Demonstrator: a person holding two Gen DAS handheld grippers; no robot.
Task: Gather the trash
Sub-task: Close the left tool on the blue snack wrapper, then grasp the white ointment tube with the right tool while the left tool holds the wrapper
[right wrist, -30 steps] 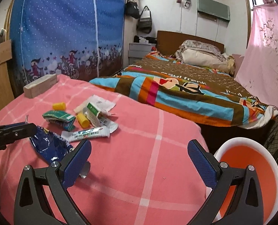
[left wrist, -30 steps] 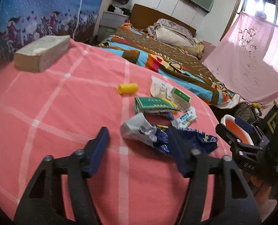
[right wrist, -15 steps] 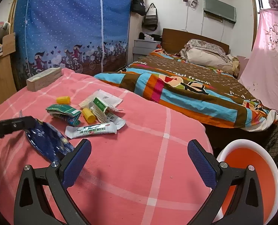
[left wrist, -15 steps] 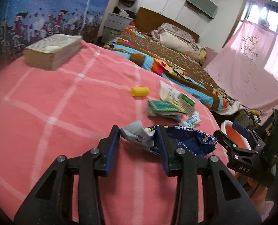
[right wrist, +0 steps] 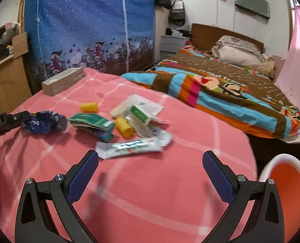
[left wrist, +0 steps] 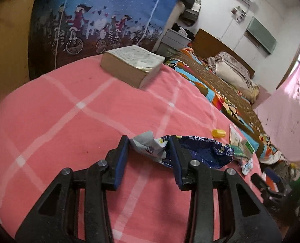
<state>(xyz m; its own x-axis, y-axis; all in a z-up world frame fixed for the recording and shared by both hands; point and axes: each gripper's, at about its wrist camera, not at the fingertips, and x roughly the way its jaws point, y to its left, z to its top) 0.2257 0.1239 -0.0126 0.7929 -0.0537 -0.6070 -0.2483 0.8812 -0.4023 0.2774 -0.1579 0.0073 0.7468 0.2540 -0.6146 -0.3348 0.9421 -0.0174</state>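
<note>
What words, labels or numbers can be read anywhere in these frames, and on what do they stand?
Nothing can be read for certain.
On the blue wrapper: white print, too crumpled and small to read.
On the tube: coloured print, blurred.
On the green box: a label, too small to read.
On the bedspread: white lettering, blurred.

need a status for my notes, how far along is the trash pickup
Barely started. The bin shows nothing inside. In hand: the left claw grips the blue snack wrapper. Left on the pink blanket: toothpaste tube, green packet, two yellow caps; right claw open.
</note>
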